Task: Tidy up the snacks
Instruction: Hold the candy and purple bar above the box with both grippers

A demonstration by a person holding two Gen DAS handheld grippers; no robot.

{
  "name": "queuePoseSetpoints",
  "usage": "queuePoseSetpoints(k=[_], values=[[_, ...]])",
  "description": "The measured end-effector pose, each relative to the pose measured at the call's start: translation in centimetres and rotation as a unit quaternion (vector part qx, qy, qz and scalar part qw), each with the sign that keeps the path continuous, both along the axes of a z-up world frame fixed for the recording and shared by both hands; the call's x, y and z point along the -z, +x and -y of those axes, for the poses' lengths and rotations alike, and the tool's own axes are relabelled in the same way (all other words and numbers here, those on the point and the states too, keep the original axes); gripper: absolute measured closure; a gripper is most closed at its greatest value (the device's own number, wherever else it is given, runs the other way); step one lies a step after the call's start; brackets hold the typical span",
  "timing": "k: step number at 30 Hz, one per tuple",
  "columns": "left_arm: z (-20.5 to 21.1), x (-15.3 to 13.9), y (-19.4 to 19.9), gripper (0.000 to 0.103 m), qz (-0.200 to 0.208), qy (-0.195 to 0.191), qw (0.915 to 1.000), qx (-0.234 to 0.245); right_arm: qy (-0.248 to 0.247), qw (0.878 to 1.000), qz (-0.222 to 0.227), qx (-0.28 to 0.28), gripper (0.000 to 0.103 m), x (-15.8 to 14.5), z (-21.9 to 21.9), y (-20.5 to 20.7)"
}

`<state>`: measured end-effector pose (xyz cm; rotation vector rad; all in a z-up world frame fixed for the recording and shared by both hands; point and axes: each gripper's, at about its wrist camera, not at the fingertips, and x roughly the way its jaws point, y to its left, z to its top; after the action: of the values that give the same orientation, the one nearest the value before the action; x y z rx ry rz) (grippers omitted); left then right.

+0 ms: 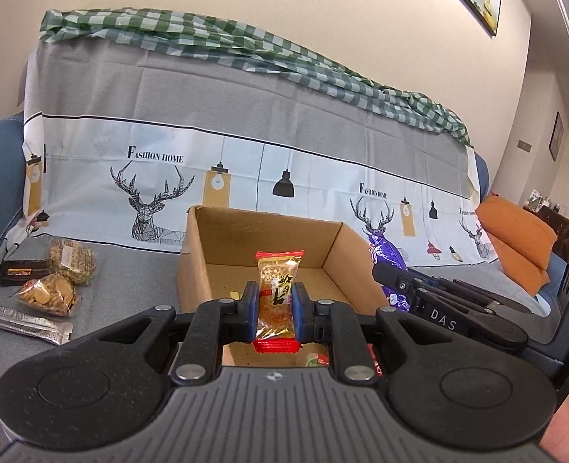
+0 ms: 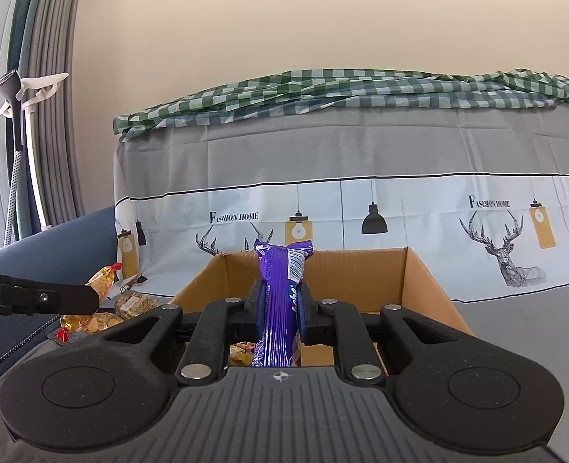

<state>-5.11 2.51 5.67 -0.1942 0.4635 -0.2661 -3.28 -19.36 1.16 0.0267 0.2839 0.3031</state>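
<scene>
My left gripper [image 1: 275, 306] is shut on a small yellow snack packet with red ends [image 1: 277, 289], held upright over the near edge of an open cardboard box [image 1: 196, 266]. My right gripper [image 2: 280, 305] is shut on a purple snack packet [image 2: 278, 308], held upright over the same box [image 2: 423, 281]. The right gripper and its purple packet [image 1: 386, 260] show at the box's right side in the left wrist view. A few wrapped snacks lie inside the box under the grippers, mostly hidden.
Left of the box, on the grey cover, lie a cracker bag [image 1: 49, 295], a grain bar [image 1: 72, 260], a dark bar [image 1: 22, 272] and a silver packet [image 1: 22, 320]. The covered sofa back rises behind. An orange cushion [image 1: 519, 243] sits at the right.
</scene>
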Motion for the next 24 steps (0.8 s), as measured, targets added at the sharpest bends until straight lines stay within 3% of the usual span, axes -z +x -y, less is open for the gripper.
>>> queuePoseSetpoints(k=[7, 16, 24], values=[[0.4, -0.4, 0.4, 0.084, 0.001, 0.011, 0.9999, 0.003, 0.002, 1.0, -0.001, 0.011, 0.086, -0.3, 0.4, 0.1], [0.7, -1.4, 2.2, 0.084, -0.013, 0.002, 0.9999, -0.005, -0.003, 1.0, 0.02, 0.022, 0.086, -3.3, 0.3, -0.7], [3.2, -3.5, 7.5, 0.084, -0.035, 0.006, 0.9994, -0.006, 0.002, 0.998, 0.035, 0.047, 0.086, -6.0, 0.9, 0.8]])
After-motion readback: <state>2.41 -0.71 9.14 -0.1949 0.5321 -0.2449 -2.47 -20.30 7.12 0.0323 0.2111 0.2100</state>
